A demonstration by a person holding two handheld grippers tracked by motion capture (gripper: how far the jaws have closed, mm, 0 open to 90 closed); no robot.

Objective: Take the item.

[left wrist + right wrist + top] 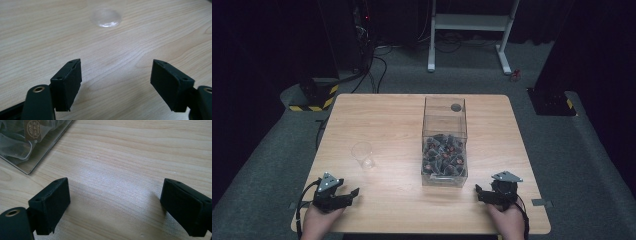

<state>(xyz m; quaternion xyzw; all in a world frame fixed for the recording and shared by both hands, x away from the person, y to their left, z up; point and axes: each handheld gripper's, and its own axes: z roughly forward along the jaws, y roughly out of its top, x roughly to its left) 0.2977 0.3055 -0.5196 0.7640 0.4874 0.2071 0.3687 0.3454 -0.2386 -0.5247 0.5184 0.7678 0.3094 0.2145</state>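
Clear acrylic box [444, 142]: upright right of centre on the wooden counter [387, 200], lower part filled with small dark sachets [443, 152]; clear plastic cup [362, 154]: upright, left of the box, well apart from it; left hand-held gripper [348, 196]: near edge, jaws spread, empty, pointed toward the cup; right hand-held gripper [480, 194]: near edge, jaws spread, empty, near the box's corner [26, 171].

A box [444, 142] stands near the middle of the table [377, 107], packets [443, 152] piled in its lower part. A cup [363, 155] stands to its left, well apart. The left gripper [346, 194] rests at the near edge, before the cup; the right gripper [482, 194] at the near edge, just right of the box's front corner.
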